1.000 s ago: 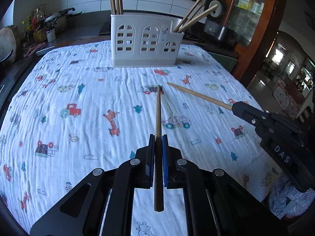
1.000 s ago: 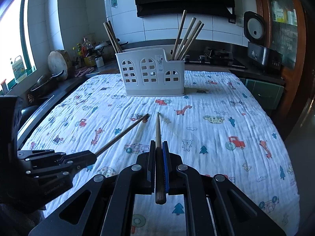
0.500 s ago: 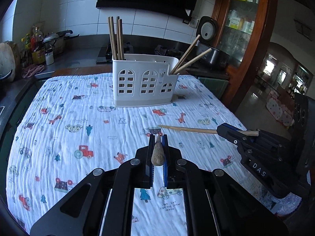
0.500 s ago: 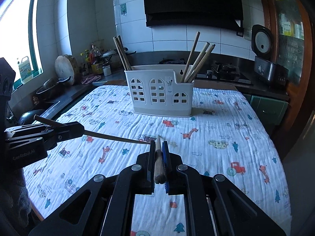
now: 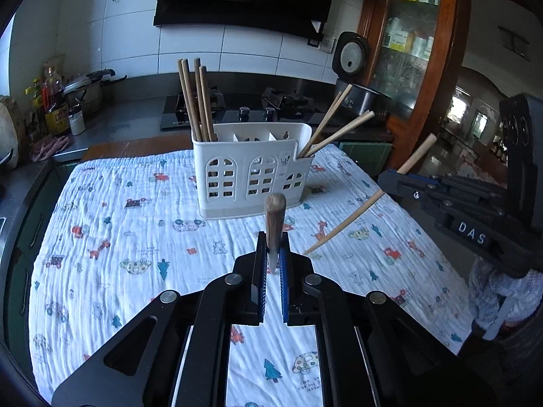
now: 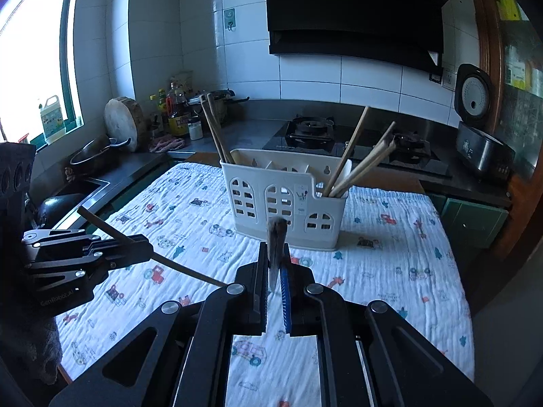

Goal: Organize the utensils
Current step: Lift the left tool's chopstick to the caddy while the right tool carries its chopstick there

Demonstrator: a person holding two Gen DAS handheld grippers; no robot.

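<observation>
Left wrist view: the left claw is clamped on a wooden chopstick tilted up toward the camera, above the printed cloth on the table. Farther off stands the white utensil holder, chopsticks in its left and right compartments.

Right wrist view: the right claw pinches its own chopstick, also end-on, near the holder.
</observation>
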